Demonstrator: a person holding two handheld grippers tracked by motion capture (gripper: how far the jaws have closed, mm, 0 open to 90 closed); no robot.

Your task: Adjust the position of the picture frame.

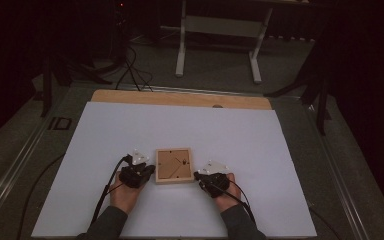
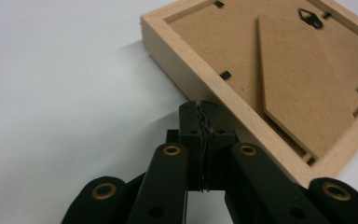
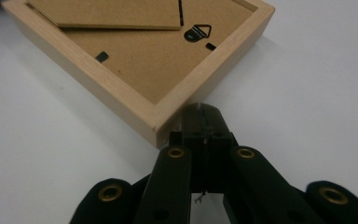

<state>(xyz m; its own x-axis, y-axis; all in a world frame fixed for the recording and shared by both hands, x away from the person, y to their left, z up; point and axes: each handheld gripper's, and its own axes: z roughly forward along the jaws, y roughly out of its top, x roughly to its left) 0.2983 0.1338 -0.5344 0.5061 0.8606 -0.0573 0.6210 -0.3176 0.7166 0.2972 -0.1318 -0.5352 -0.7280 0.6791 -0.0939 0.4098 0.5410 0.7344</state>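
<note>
Both hands sit low on the white-covered bench (image 1: 130, 130), and between them lies the square light-wood picture frame (image 1: 173, 165), back side up, brown backing board and fold-out stand showing. The left hand-held gripper (image 1: 150, 169) has its jaws pressed together with nothing between them, tips right against the frame's outer side wall; the frame lies just ahead and to its right. The right hand-held gripper (image 1: 198, 176) is likewise closed on nothing, nosed up at the frame's near corner, the frame ahead and to its left. Both look equally near, one on each flank, so a squeeze or nudge from both sides seems likely. The right gripper view picks out the black hanger loop (image 3: 198, 31); the high view leaves it a speck.
</note>
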